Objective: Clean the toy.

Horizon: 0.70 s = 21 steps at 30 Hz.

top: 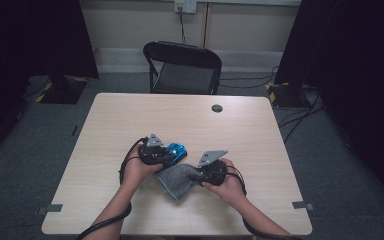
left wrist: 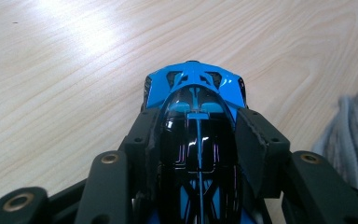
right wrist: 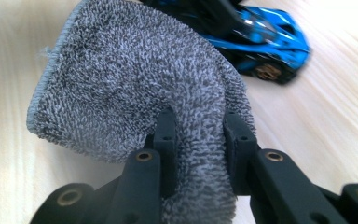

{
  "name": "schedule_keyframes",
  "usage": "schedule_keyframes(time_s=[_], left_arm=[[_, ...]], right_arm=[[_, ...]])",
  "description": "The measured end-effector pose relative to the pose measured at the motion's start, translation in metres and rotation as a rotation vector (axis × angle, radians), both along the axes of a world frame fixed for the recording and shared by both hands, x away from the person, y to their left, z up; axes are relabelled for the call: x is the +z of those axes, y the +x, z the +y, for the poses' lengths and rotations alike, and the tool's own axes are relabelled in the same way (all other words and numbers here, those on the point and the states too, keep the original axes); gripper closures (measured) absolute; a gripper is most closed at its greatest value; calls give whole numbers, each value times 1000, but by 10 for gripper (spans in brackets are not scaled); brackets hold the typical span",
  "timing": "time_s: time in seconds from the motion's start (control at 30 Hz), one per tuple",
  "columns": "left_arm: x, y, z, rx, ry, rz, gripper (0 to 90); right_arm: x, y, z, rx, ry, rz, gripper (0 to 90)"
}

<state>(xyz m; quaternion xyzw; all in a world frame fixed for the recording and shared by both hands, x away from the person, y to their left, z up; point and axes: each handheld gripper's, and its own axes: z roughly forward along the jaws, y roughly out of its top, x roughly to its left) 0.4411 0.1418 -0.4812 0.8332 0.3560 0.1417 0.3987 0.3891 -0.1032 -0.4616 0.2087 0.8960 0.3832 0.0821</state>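
A blue and black toy car point(left wrist: 196, 140) is clamped between the jaws of the left gripper point(left wrist: 198, 135), its nose pointing out over the wooden table point(left wrist: 65, 70). A grey terry cloth point(right wrist: 135, 88) is pinched in the closed right gripper point(right wrist: 198, 135), bunched between the pads. In the high view, cloth and car are seen just beside each other near the table's middle.

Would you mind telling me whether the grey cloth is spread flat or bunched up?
Bunched: the right gripper pinches a fold of the grey cloth.
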Motion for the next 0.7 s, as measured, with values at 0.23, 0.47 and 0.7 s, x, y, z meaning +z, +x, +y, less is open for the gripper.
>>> schedule_keyframes(time_s=[0.23,0.47,0.7], left_arm=[[0,0,0,3,-3,-2,518],[-1,-1,1,-1,-1,-11,518],[-1,-1,1,-1,-9,-10,518]], right_arm=[[-3,-2,23,52,-21,-5,709],[-14,5,42,55,-38,3,707],[-20,14,42,30,-43,14,707]])
